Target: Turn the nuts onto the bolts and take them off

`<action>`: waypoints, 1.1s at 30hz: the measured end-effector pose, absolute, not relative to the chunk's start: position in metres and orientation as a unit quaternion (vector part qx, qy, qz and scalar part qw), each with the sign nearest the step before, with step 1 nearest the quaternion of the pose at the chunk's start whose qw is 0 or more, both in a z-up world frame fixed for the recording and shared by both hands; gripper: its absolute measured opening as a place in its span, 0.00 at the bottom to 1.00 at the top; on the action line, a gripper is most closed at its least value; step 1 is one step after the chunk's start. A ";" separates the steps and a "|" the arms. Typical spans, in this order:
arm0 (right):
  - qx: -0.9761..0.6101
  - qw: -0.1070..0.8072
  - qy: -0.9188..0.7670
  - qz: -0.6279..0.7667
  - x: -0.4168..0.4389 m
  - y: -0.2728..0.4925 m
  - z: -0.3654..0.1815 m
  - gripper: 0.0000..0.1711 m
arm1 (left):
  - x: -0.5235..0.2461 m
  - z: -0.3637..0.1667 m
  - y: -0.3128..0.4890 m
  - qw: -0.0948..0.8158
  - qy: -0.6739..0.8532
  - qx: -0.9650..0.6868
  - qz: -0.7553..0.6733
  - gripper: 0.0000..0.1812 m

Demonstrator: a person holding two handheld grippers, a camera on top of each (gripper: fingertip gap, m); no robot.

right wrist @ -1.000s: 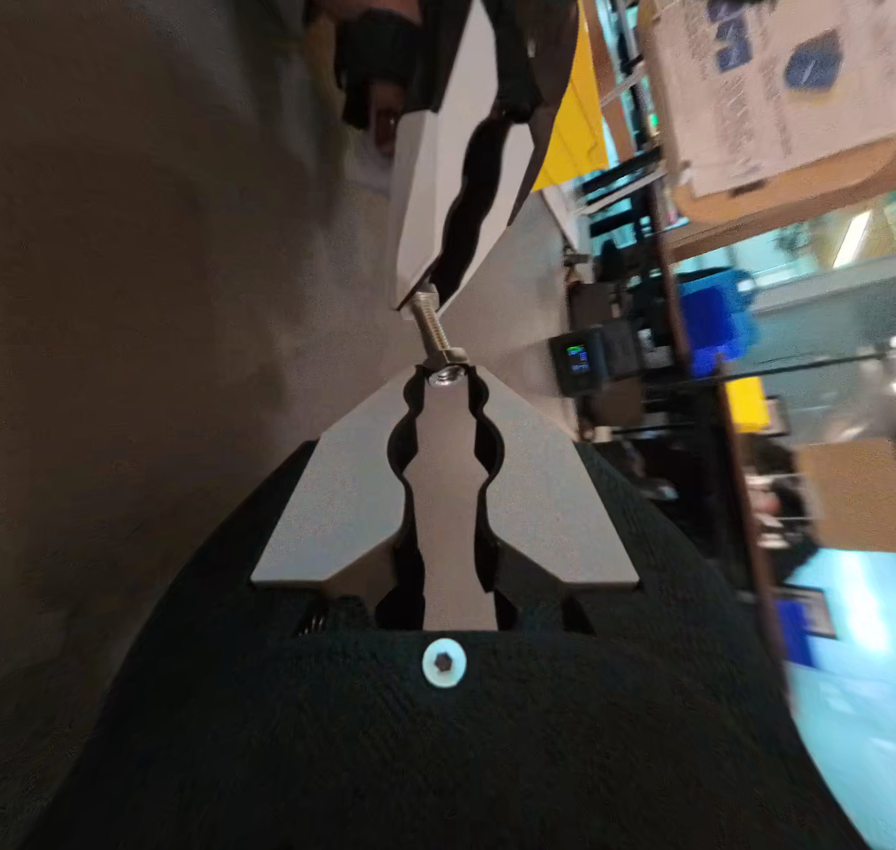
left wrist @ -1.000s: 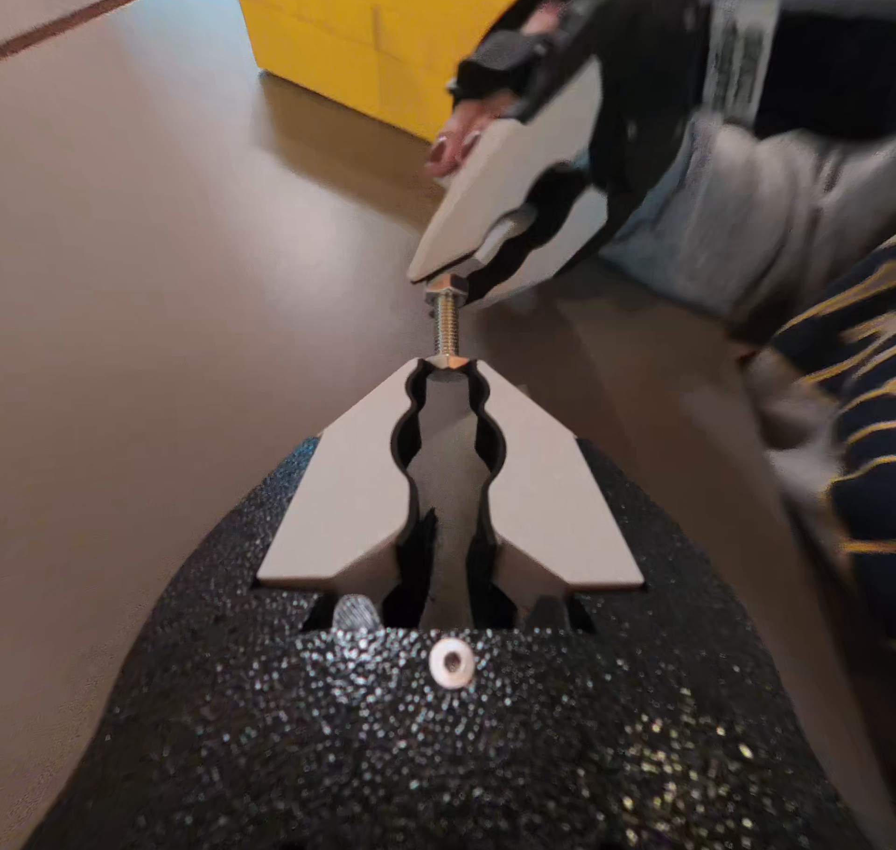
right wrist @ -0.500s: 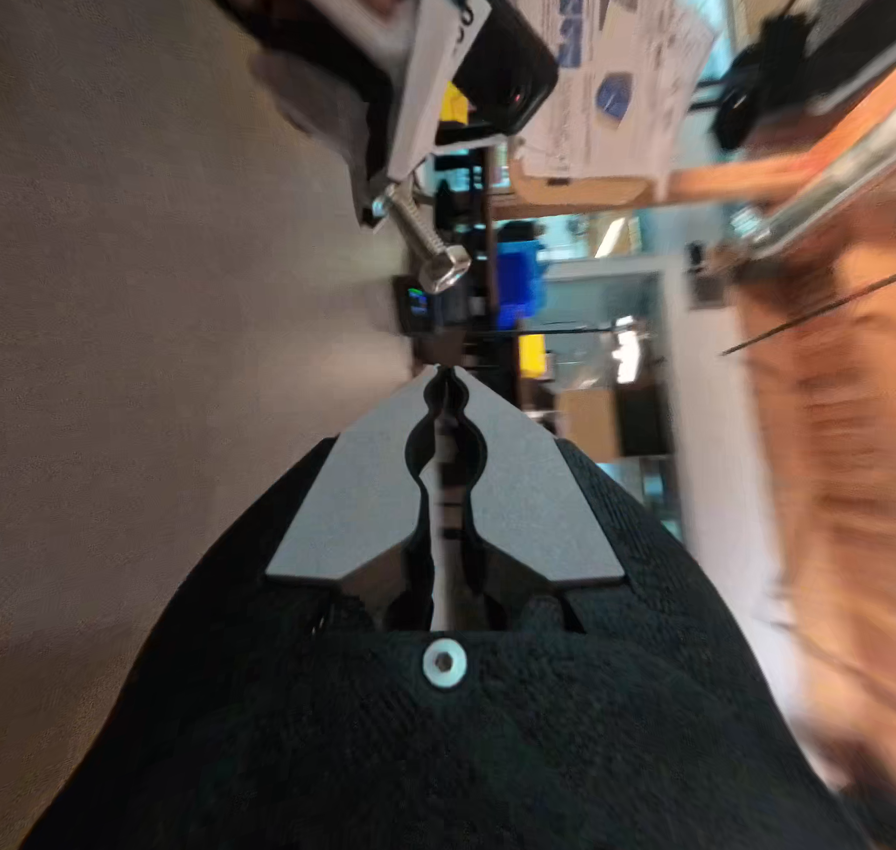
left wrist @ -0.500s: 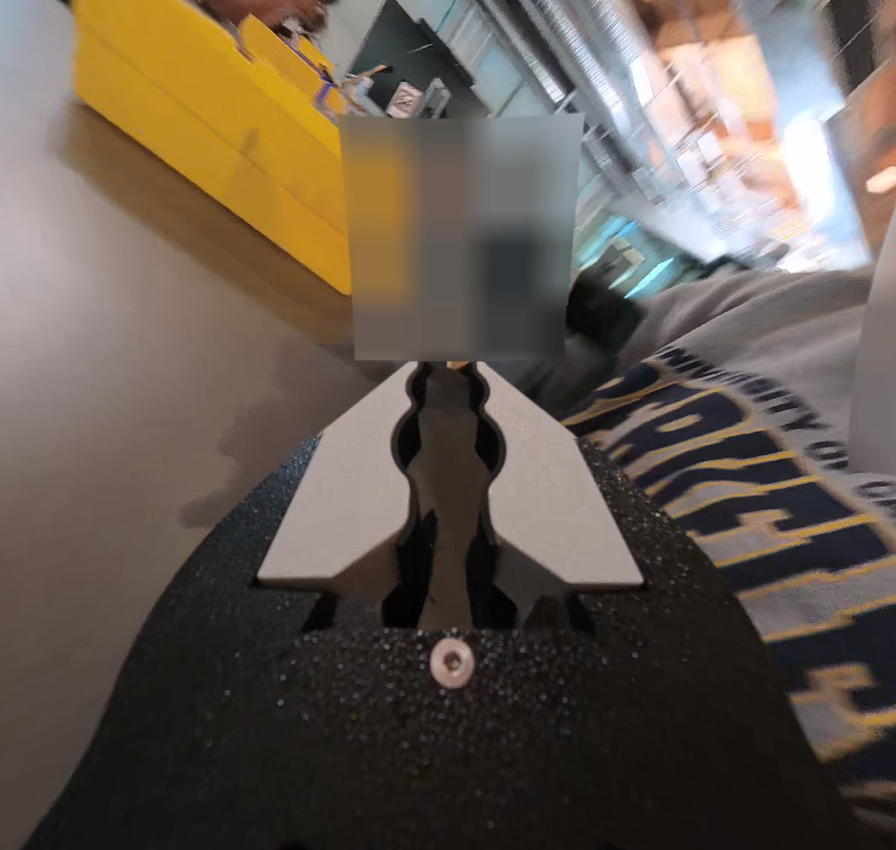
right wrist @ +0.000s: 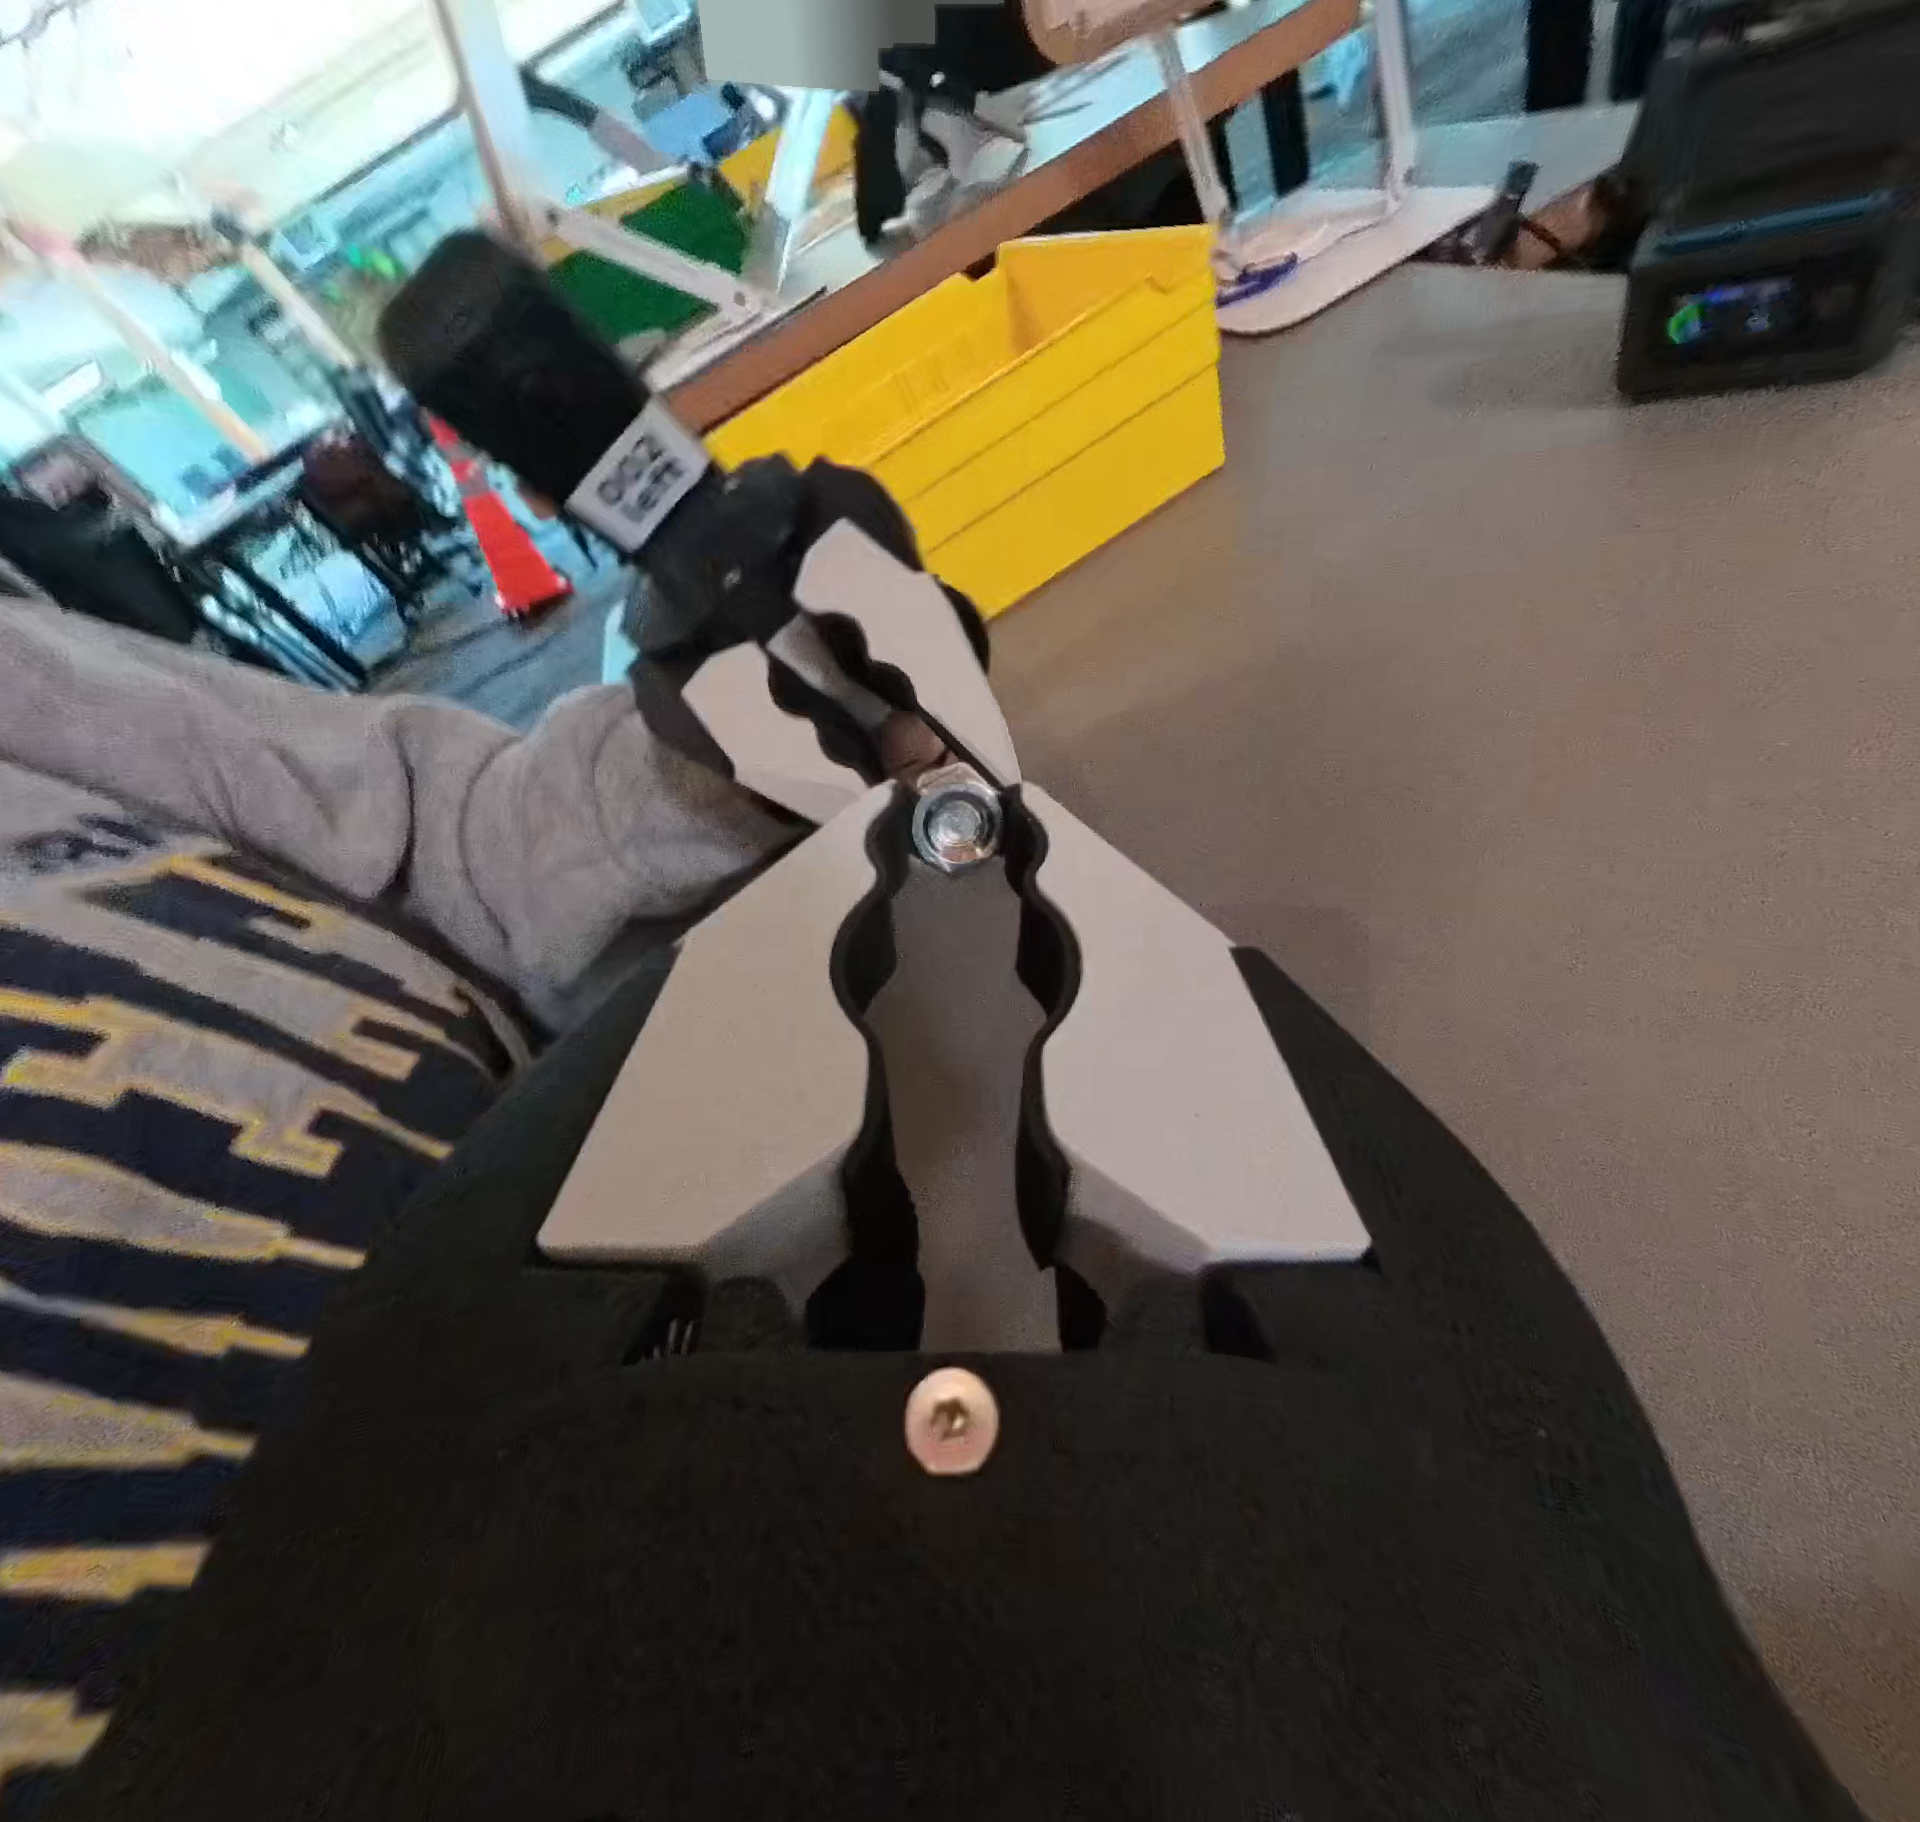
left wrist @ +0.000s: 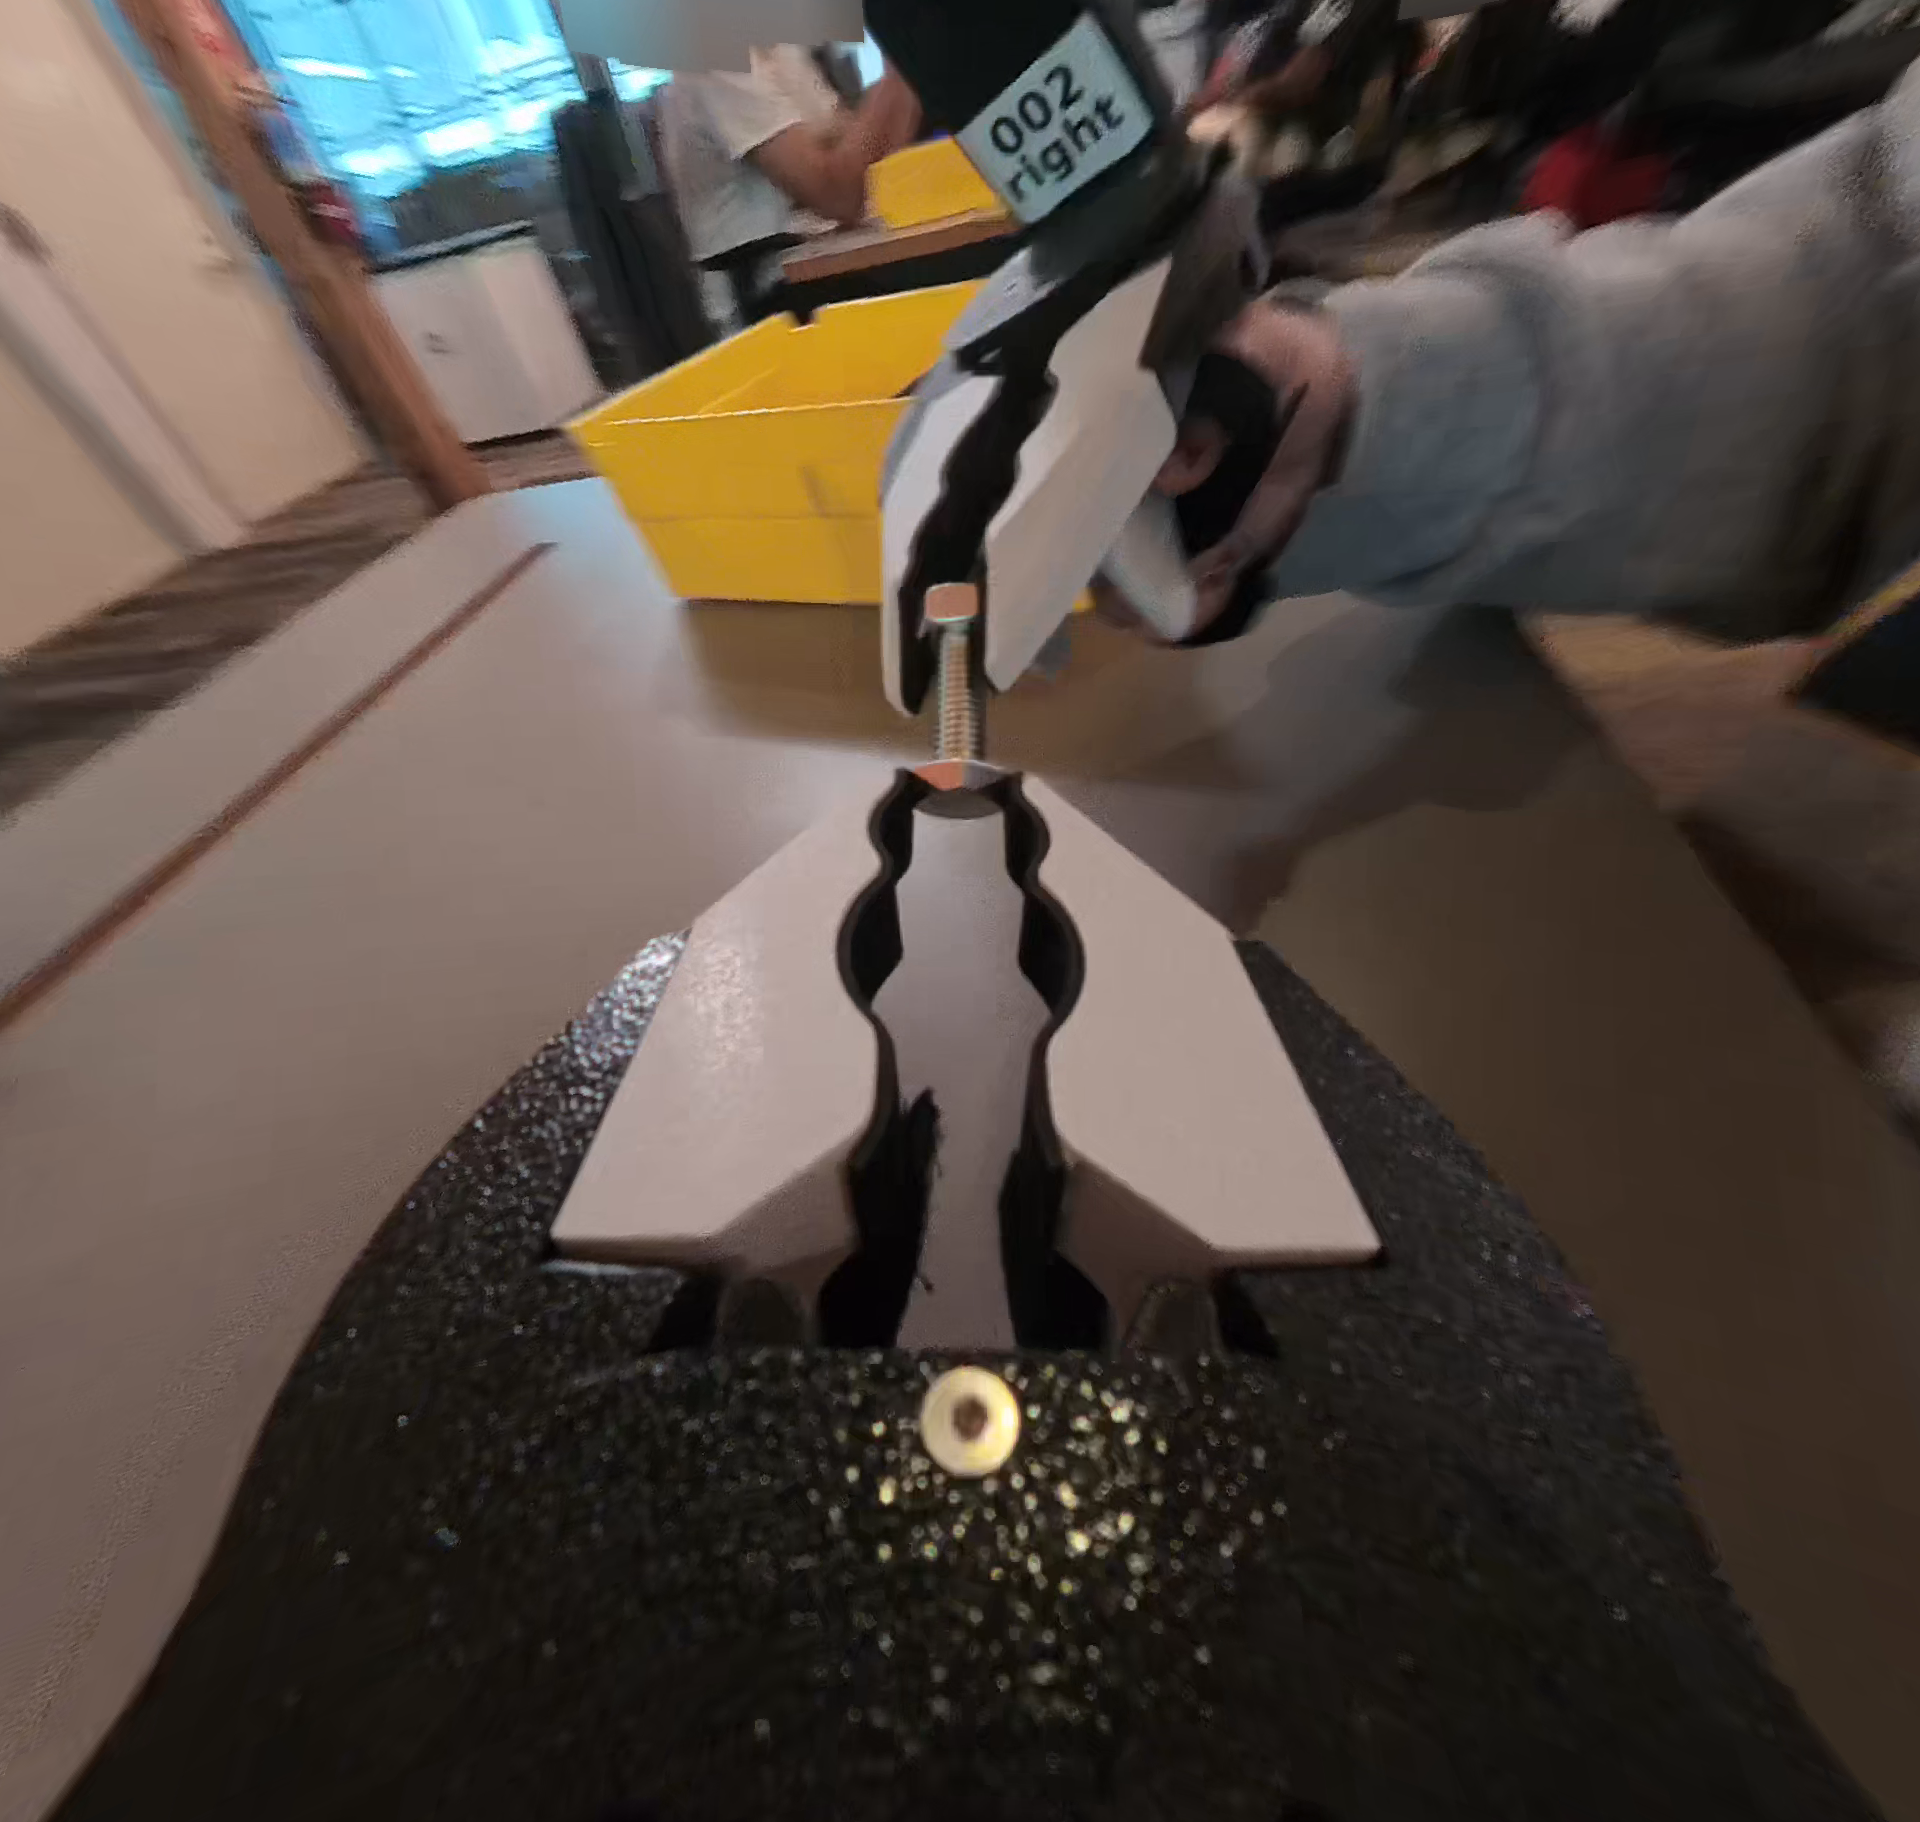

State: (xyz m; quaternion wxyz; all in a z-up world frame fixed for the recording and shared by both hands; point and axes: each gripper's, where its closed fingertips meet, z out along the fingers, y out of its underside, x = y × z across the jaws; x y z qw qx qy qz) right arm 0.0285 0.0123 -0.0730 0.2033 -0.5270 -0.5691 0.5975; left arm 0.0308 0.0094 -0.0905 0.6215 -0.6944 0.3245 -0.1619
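Observation:
A silver bolt [left wrist: 954, 676] is held in the air between my two grippers, above the brown table [left wrist: 416, 889]. My left gripper [left wrist: 956, 785] is shut on the bolt's hex head [left wrist: 954, 778]. The threaded shaft points away from it toward the right gripper's grey fingers [left wrist: 1070, 463]. A hex nut [left wrist: 951, 606] sits on the far end of the shaft, between those fingers. In the right wrist view my right gripper [right wrist: 956, 822] is shut on the nut [right wrist: 956, 827], with the bolt's end showing in its hole. The left gripper's fingers [right wrist: 904, 629] are just beyond it.
A yellow bin [left wrist: 769, 484] stands on the table behind the grippers and also shows in the right wrist view [right wrist: 1039, 422]. A black device with a lit screen [right wrist: 1756, 307] stands at the far right. The person's grey sleeves [left wrist: 1610, 442] are close by. Other people work at tables behind. The tips of both grippers are at nearly the same place.
Half a second ago my right gripper was off the bolt and shut on nothing while the left held bolt and nut. Now the right is closed on the nut again. Both grippers have swung round.

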 end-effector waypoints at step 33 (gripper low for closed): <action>-0.556 0.042 -0.572 0.601 0.048 0.001 -0.060 0.09 | 0.048 -0.067 -0.009 0.670 0.352 -0.624 -0.192 0.08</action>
